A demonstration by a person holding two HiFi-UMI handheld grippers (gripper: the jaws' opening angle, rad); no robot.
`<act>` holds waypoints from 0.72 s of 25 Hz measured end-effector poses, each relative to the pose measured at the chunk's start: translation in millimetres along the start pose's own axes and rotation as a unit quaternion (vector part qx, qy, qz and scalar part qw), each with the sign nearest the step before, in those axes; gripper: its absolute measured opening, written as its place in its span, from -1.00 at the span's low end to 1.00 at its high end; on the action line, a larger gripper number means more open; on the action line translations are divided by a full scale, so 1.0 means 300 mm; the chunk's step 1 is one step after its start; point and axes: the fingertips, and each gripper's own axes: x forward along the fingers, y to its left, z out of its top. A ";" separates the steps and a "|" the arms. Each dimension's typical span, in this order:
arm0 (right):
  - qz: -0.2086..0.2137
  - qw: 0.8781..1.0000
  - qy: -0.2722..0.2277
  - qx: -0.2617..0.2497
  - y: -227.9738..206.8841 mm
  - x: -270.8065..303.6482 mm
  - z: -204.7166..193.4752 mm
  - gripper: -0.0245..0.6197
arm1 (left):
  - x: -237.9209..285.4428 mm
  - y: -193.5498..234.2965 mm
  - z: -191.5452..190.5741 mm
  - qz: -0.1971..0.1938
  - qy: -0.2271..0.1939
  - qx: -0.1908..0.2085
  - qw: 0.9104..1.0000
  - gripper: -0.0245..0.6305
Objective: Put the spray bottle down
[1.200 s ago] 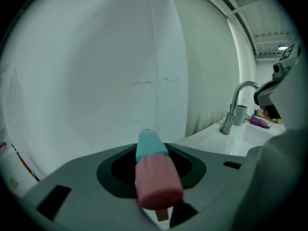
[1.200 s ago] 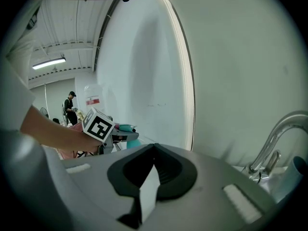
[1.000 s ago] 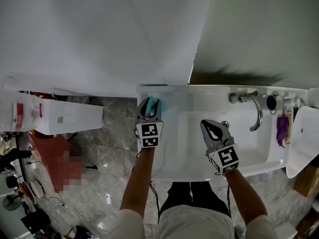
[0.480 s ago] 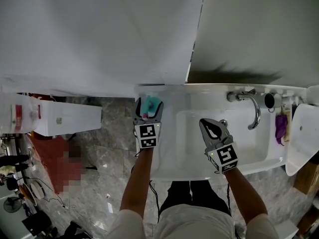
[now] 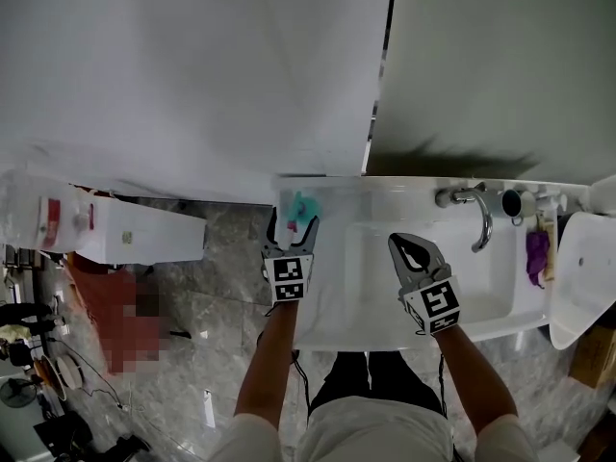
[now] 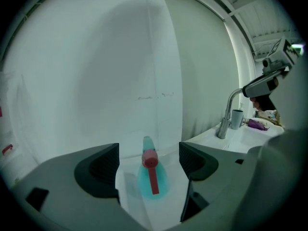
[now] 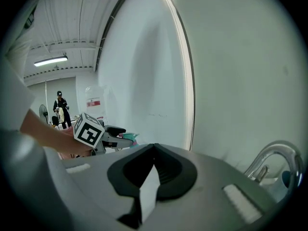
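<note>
Where grey marble floor fills the far left, a white box-like unit with red labels sits by the wall. Next comes the left gripper, over the left end of the white counter. Its fingers have just been opening and stand wide apart, gripping nothing. The teal spray bottle with a pink trigger head stands upright on that counter end near the wall. It is framed in the gap between the fingers, just ahead of them and touching neither pad. Further right, the right gripper hovers above the sink basin, its fingers closed tip to tip on nothing. Beyond it are a curved chrome faucet, a cup and something purple.
</note>
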 end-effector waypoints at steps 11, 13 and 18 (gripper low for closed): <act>-0.042 0.999 -0.017 -0.004 -0.001 -0.154 0.161 -0.89 | -0.241 -0.026 0.139 -0.022 -0.008 -0.010 1.000 0.20; -0.050 0.998 -0.022 -0.004 0.009 -0.193 0.187 -0.89 | -0.296 -0.034 0.171 -0.027 -0.011 -0.011 1.000 0.20; -0.066 0.997 -0.035 -0.007 0.054 -0.311 0.239 -0.89 | -0.438 -0.057 0.236 -0.039 -0.024 -0.003 0.999 0.07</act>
